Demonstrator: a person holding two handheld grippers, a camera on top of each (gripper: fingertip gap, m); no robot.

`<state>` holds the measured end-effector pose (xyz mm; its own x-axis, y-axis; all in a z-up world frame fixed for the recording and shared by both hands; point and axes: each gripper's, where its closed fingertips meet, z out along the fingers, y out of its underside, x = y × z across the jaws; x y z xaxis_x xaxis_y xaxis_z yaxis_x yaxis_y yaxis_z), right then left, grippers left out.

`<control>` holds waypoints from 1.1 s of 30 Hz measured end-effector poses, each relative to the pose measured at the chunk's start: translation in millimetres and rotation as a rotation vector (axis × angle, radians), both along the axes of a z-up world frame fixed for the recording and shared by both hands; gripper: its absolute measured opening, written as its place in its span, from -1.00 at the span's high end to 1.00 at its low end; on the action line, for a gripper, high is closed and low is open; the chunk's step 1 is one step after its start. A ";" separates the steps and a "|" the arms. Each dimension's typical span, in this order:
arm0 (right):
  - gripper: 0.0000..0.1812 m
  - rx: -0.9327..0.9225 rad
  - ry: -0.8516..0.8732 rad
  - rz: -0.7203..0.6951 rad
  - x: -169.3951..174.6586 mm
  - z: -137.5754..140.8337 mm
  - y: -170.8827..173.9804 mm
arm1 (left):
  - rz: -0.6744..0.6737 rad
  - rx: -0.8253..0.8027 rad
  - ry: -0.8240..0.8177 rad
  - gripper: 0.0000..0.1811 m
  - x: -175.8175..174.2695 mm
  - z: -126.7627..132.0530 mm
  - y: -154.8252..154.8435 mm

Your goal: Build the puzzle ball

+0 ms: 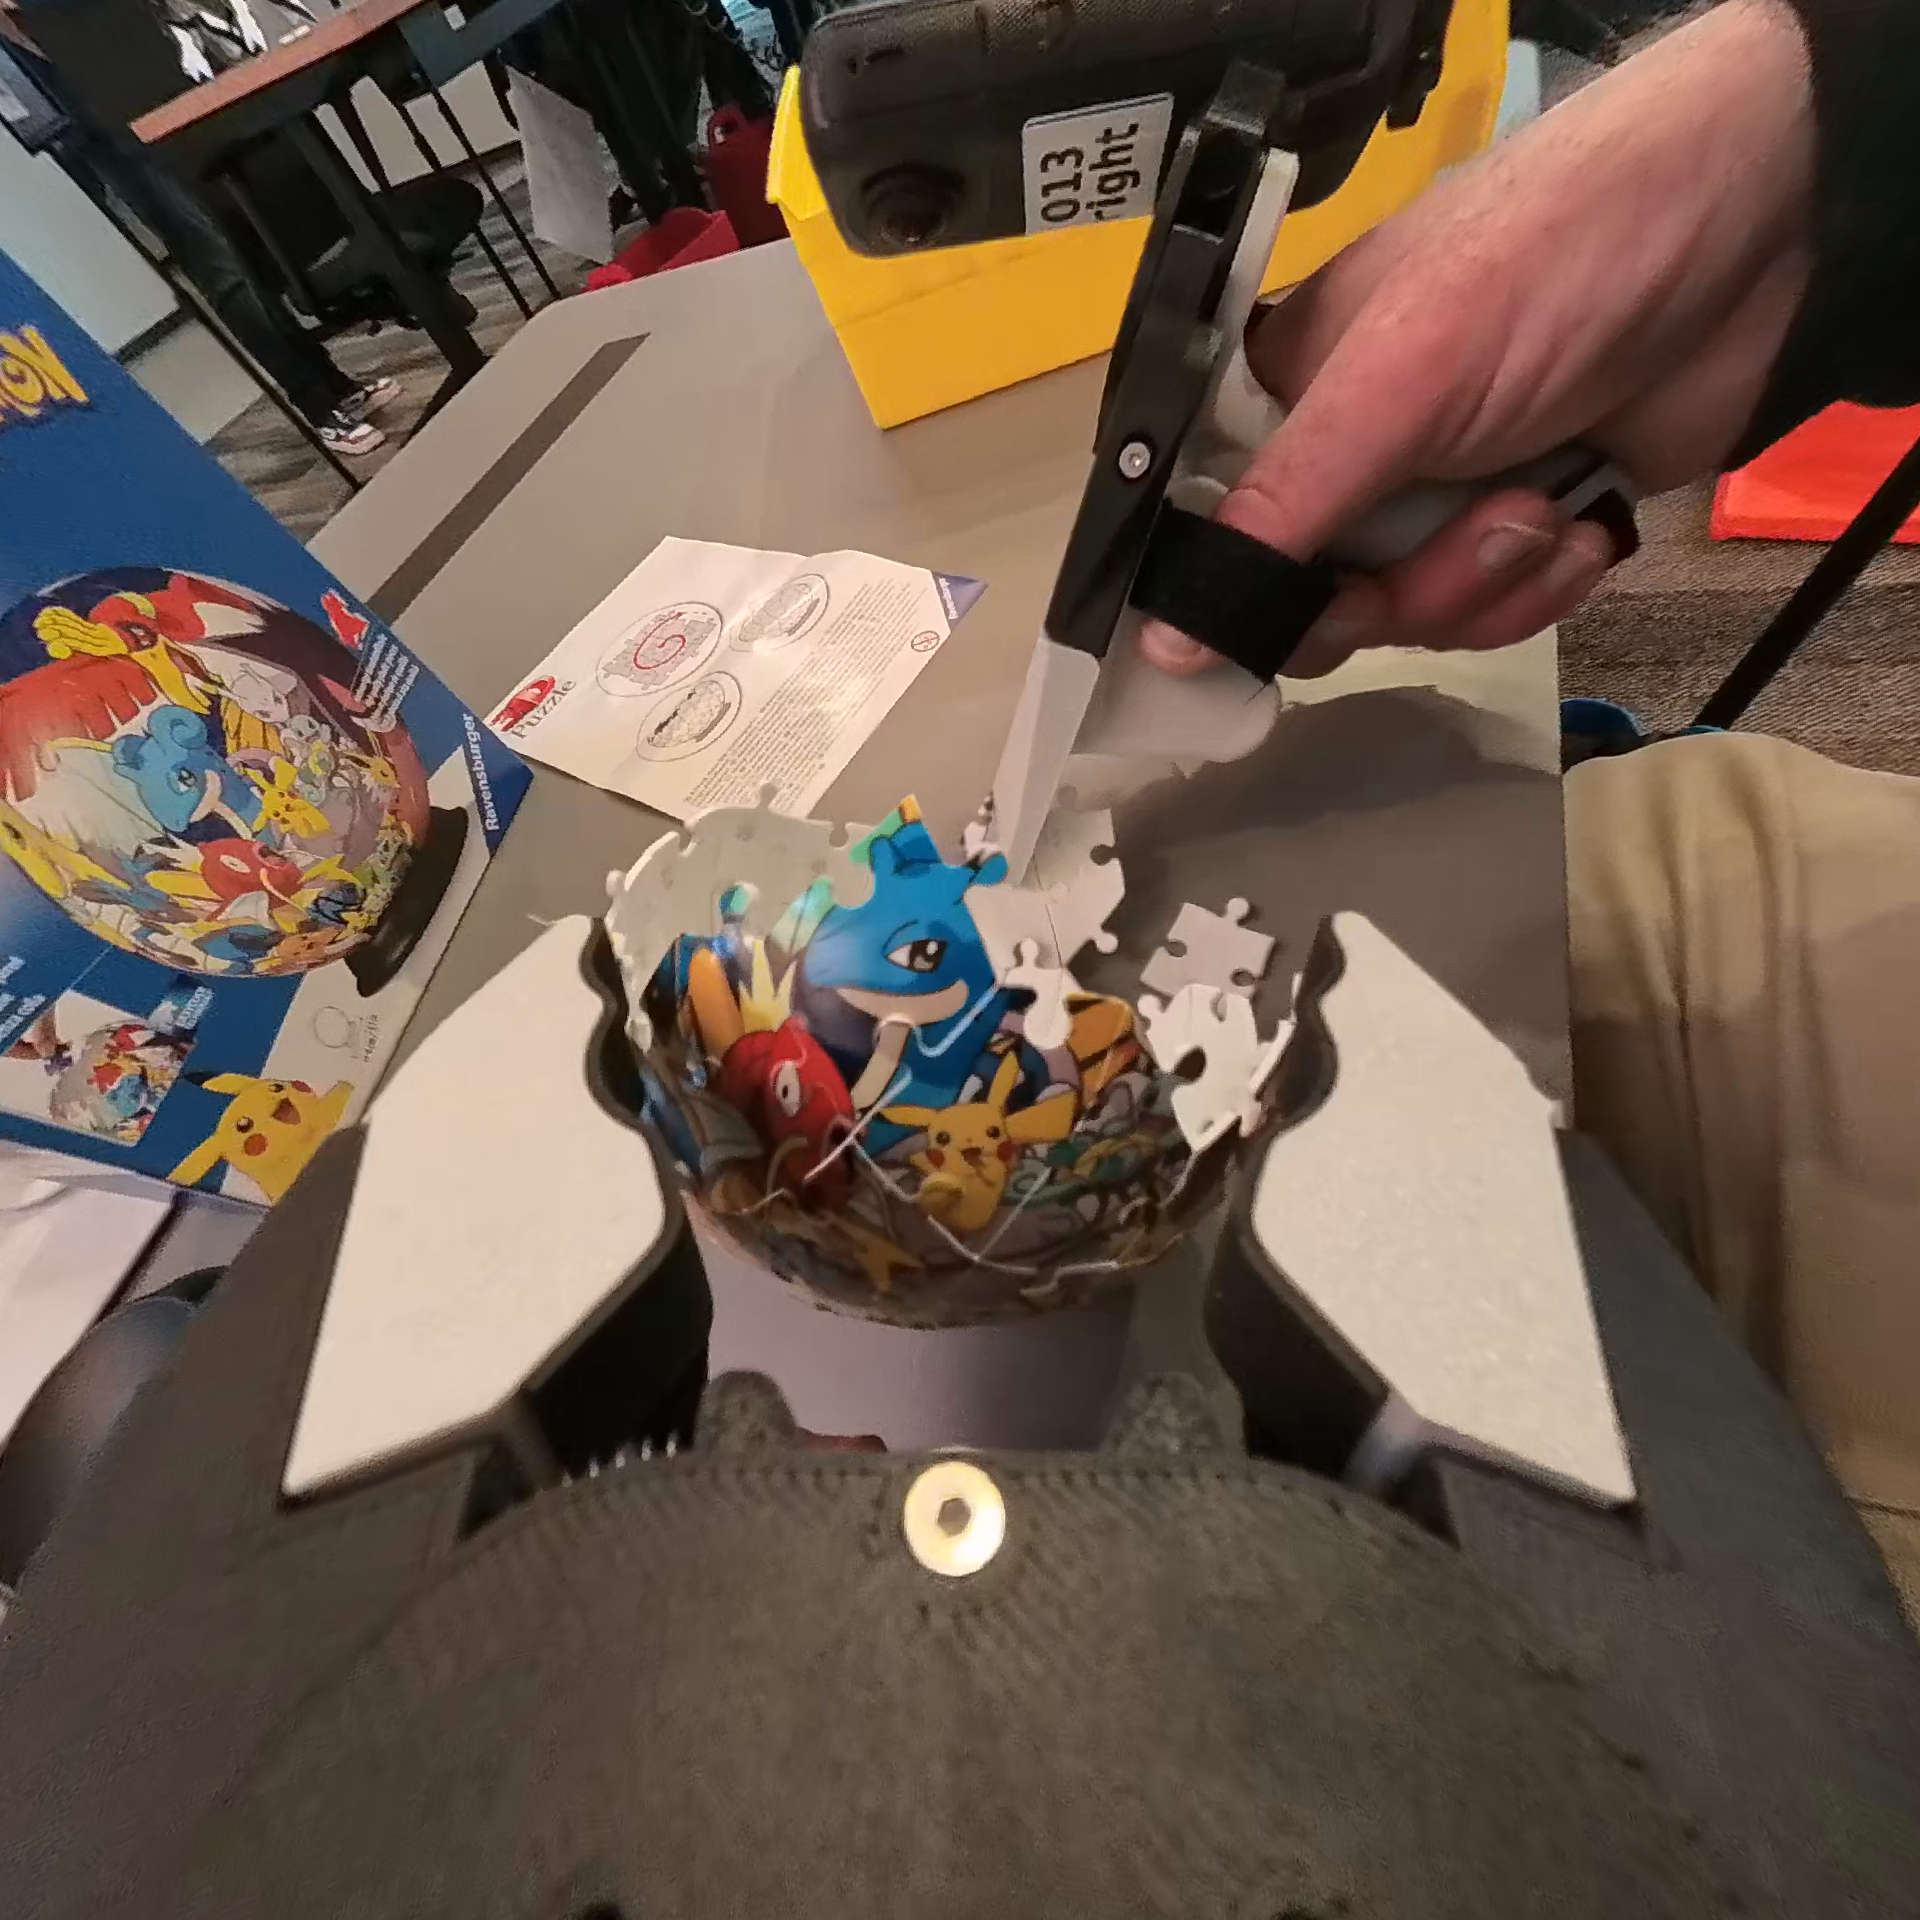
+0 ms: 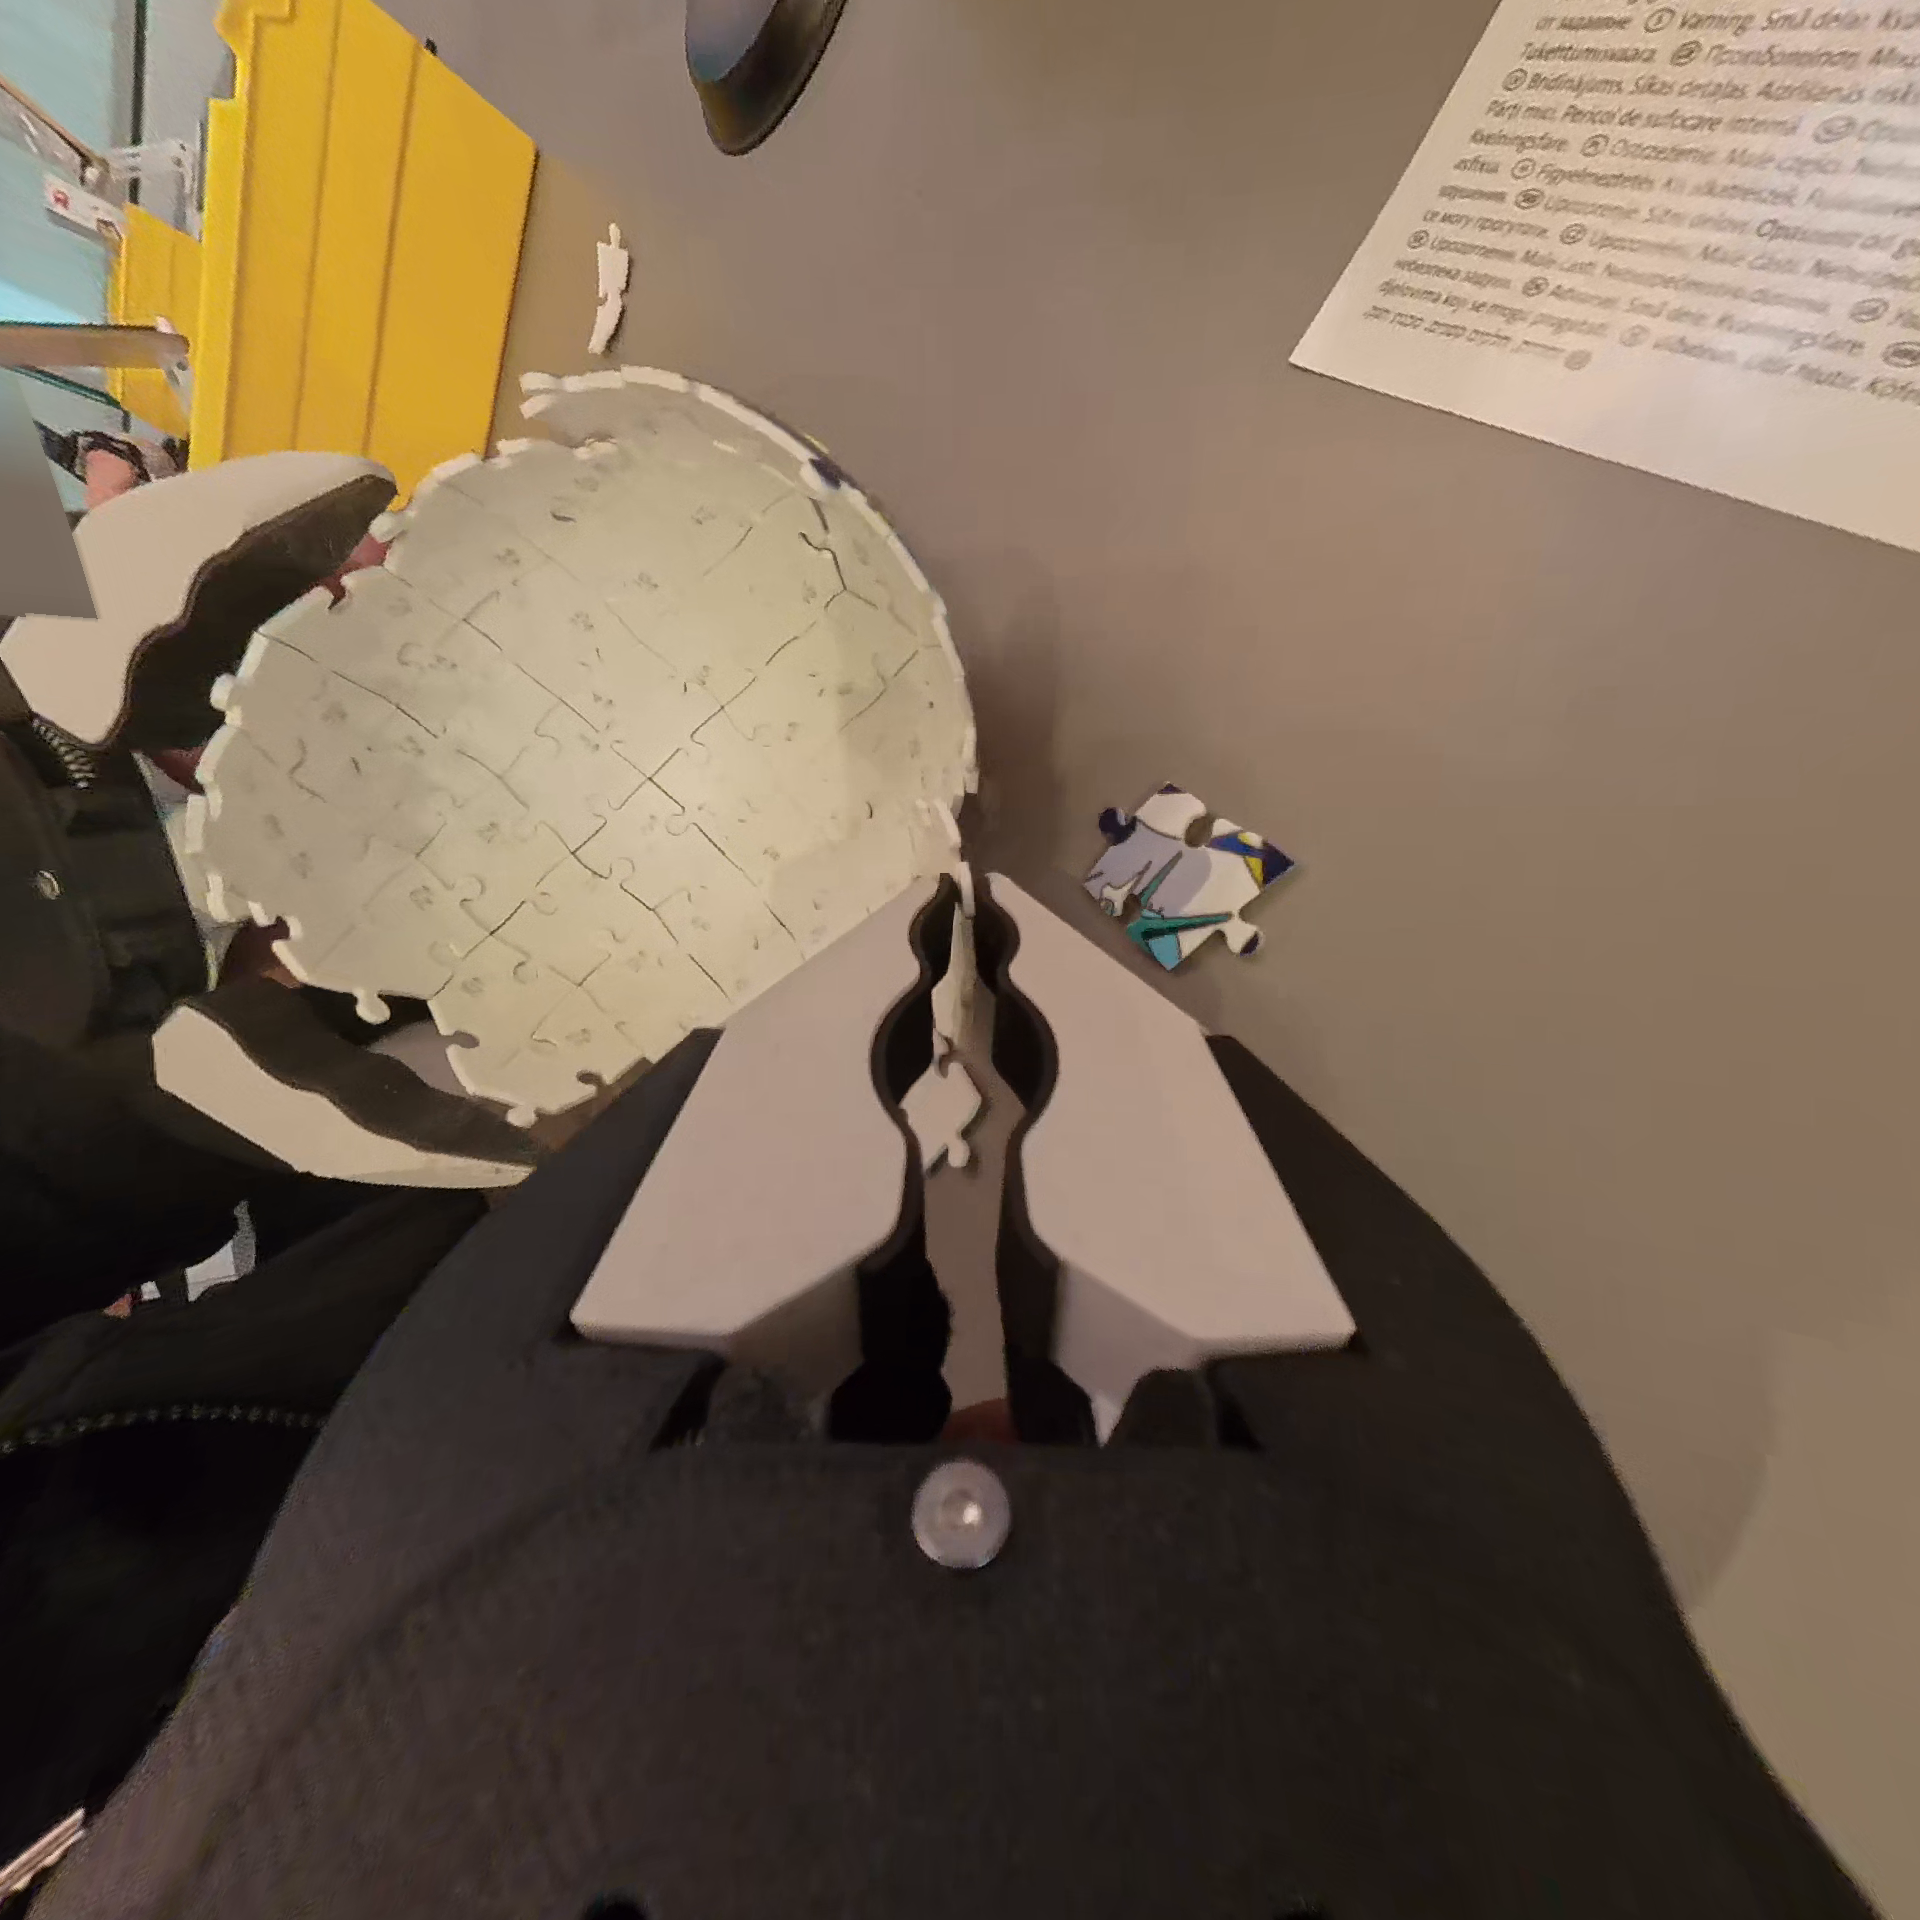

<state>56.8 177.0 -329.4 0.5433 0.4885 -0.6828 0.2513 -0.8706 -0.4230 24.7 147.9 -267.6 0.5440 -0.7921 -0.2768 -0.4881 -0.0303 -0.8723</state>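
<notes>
The half-built puzzle ball (image 1: 935,1081) is a bowl, colourful outside and white inside (image 2: 582,748). My left gripper (image 1: 961,987) is shut on it, one finger on each side of the bowl, holding it just above the grey table (image 1: 727,416). In the right wrist view the left gripper (image 2: 301,831) clasps the bowl's left rim. My right gripper (image 2: 966,883) is shut on a white puzzle piece (image 2: 956,997), edge-on at the bowl's rim. In the left wrist view the right gripper (image 1: 1029,831) comes down from above onto the far rim.
A loose coloured piece (image 2: 1190,878) lies beside the bowl, another white piece (image 2: 610,286) farther off, one more (image 1: 1210,940) by the right finger. Puzzle box (image 1: 208,779) at left, instruction sheet (image 1: 748,675) behind, yellow bin (image 1: 1039,301) at the back, black stand (image 2: 758,73). My right fingertips sit around 9 cm from my left ones.
</notes>
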 end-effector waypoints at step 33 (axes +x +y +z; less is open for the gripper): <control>0.97 0.024 -0.048 0.077 -10.9 -11.7 12.1 | -0.095 0.182 0.252 -0.31 16.8 -8.6 4.3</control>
<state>46.0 189.1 -341.1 0.5350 0.5458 -0.6448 0.3372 -0.8378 -0.4294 41.4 152.2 -276.2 0.3667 -0.7609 -0.5353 -0.6822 0.1713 -0.7108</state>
